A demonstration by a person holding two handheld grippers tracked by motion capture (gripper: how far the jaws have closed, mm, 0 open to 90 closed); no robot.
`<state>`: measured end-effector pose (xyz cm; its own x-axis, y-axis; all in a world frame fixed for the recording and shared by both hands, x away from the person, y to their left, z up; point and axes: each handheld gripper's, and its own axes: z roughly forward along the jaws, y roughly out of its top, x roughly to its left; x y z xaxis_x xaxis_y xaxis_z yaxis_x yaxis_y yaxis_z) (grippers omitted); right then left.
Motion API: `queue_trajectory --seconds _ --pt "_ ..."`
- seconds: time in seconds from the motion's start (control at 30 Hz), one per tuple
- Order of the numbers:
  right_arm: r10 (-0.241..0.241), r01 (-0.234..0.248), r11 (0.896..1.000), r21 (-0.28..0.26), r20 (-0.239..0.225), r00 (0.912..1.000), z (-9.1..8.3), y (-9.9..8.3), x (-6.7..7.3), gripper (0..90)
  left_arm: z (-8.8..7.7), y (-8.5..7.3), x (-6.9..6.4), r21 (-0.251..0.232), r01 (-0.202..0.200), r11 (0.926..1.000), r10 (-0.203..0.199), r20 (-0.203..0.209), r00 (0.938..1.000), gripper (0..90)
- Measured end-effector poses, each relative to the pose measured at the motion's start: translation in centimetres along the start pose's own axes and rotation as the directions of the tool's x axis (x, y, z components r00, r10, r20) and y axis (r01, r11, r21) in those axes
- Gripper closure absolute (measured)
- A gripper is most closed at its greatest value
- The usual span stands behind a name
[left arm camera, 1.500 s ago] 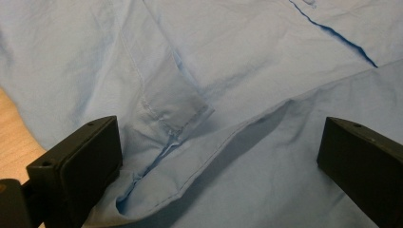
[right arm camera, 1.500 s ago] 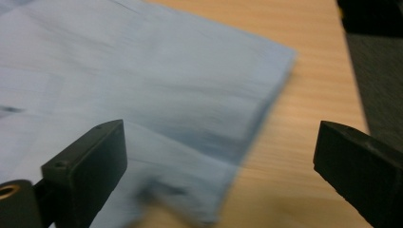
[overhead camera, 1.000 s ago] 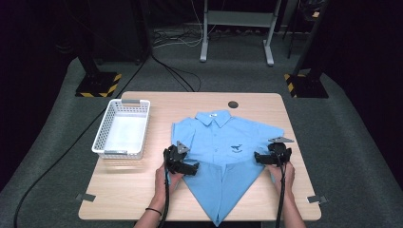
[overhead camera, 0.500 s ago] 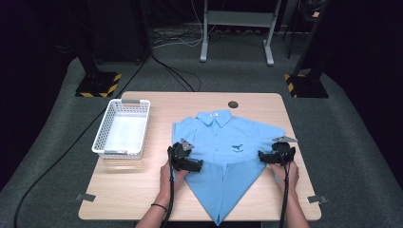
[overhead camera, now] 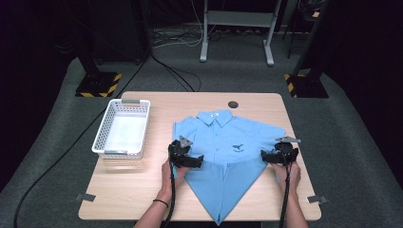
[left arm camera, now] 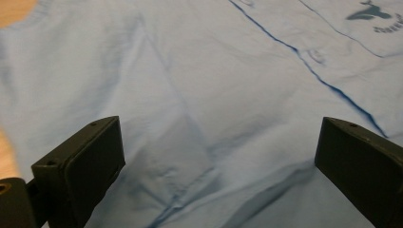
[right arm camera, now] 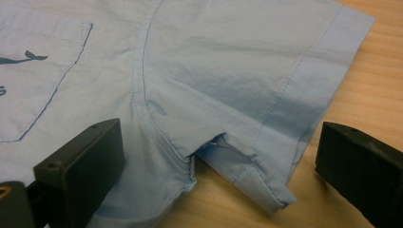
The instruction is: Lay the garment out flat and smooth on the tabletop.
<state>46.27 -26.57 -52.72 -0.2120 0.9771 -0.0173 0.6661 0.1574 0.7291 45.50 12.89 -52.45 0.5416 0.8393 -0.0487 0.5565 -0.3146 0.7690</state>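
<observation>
Blue shirt [overhead camera: 223, 142], collar pointing away, lengthwise front-to-back

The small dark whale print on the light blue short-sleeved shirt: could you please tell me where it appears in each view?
High view: the whale print sits mid-table on the light blue short-sleeved shirt, between the two grippers.
Left gripper view: top right corner.
Right gripper view: left edge, on the chest pocket.
Shared landmark: the whale print itself.
</observation>
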Motion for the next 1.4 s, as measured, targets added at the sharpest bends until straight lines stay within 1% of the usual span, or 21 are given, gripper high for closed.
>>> queue_trajectory --seconds 0.03,0.07,0.17,0.2,0.27,0.3,0.33,0.4,0.47,0.5,0.53,0.57,0.6,0.67,0.77,0.83,0.9,1.13,1.23,1.27,1.4 --pt "0.002 -0.002 1.0 0.0 -0.001 1.0 0.0 0.0 0.0 1.8 -0.2 0.2 0.3 -0.001 0.006 1.0 -0.006 -0.005 1.0 2.4" --pt "0.002 -0.002 1.0 0.0 -0.003 1.0 0.0 0.0 0.0 2.0 -0.3 0.5 0.6 -0.012 0.025 0.9996 -0.025 -0.012 0.9996 2.3" --pt "0.002 -0.002 1.0 -0.001 -0.005 1.0 0.0 0.0 -0.1 2.4 -0.8 2.1 1.4 -0.027 0.048 0.9985 -0.05 -0.05 0.9975 2.2" --pt "0.002 -0.002 1.0 -0.001 -0.007 1.0 0.0 0.0 -0.1 2.5 -0.7 2.7 1.7 -0.016 0.057 0.9983 -0.058 -0.056 0.9968 2.3" --pt "0.003 -0.003 1.0 -0.001 -0.008 1.0 0.0 0.0 -0.1 2.7 0.0 3.5 2.3 0.033 0.048 0.9983 -0.045 -0.085 0.9954 5.0" --pt "0.002 -0.002 1.0 -0.001 -0.008 1.0 0.0 0.0 -0.1 2.7 0.4 3.7 2.4 0.048 0.049 0.9976 -0.045 -0.084 0.9955 7.7" --pt "0.002 -0.002 1.0 -0.002 -0.008 1.0 0.0 0.0 -0.1 2.9 1.1 3.8 2.7 0.078 0.057 0.9953 -0.052 -0.071 0.9961 9.9" --pt "0.002 -0.002 1.0 -0.002 -0.009 1.0 0.0 0.0 -0.1 3.1 2.0 3.8 3.1 0.121 0.06 0.9909 -0.052 -0.065 0.9965 20.7" --pt "0.002 -0.002 1.0 -0.002 -0.009 1.0 0.0 0.0 -0.1 3.2 2.5 3.6 3.0 0.136 0.033 0.9902 -0.022 -0.082 0.9964 29.5" --pt "0.002 -0.002 1.0 -0.002 -0.009 1.0 0.0 0.0 -0.1 3.4 2.4 3.6 3.0 0.13 0.019 0.9913 -0.008 -0.085 0.9963 35.1" --pt "0.003 -0.003 1.0 -0.002 -0.01 0.9999 0.0 0.0 -0.1 3.6 2.3 3.5 3.0 0.123 0.023 0.9921 -0.013 -0.081 0.9966 42.1" --pt "0.003 -0.003 1.0 -0.002 -0.01 1.0 0.0 0.0 -0.1 3.6 2.2 3.4 3.0 0.114 0.024 0.9932 -0.015 -0.074 0.9972 46.0" --pt "0.003 -0.003 1.0 -0.002 -0.009 1.0 0.0 0.0 -0.1 3.6 2.2 3.4 3.0 0.111 0.019 0.9937 -0.009 -0.083 0.9965 53.1" --pt "0.002 -0.002 1.0 -0.003 -0.007 1.0 0.0 0.0 -0.1 3.6 2.1 3.2 3.0 0.098 0.007 0.9951 0.001 -0.079 0.9969 64.4" --pt "0.002 -0.002 1.0 -0.003 -0.008 1.0 0.0 0.0 -0.1 3.9 2.0 3.1 3.0 0.086 0.003 0.9963 0.005 -0.089 0.9961 75.9" --pt "0.003 -0.003 1.0 -0.003 -0.008 1.0 -0.1 0.0 -0.1 4.0 2.0 3.1 2.9 0.095 -0.009 0.9955 0.019 -0.104 0.9944 81.9" --pt "0.002 -0.002 1.0 -0.003 -0.007 1.0 -0.1 0.0 -0.1 4.0 1.7 3.3 2.9 0.091 -0.027 0.9955 0.038 -0.12 0.9921 85.3" --pt "0.004 -0.004 1.0 -0.004 -0.005 1.0 -0.1 0.0 -0.1 4.3 -0.5 3.6 3.6 0.035 -0.042 0.9985 0.047 -0.163 0.9855 87.0" --pt "0.004 -0.004 1.0 -0.004 -0.005 1.0 -0.1 0.0 -0.1 4.3 -1.4 3.6 4.0 0.03 -0.054 0.9981 0.059 -0.2 0.978 87.1" --pt "0.004 -0.004 1.0 -0.004 -0.005 1.0 -0.1 0.0 -0.1 4.3 -1.8 3.6 4.2 0.035 -0.063 0.9974 0.069 -0.22 0.9731 87.1" --pt "0.003 -0.003 1.0 -0.005 -0.004 1.0 -0.1 0.0 -0.1 4.3 -2.9 3.5 5.1 0.038 -0.069 0.9969 0.077 -0.273 0.9588 87.2"
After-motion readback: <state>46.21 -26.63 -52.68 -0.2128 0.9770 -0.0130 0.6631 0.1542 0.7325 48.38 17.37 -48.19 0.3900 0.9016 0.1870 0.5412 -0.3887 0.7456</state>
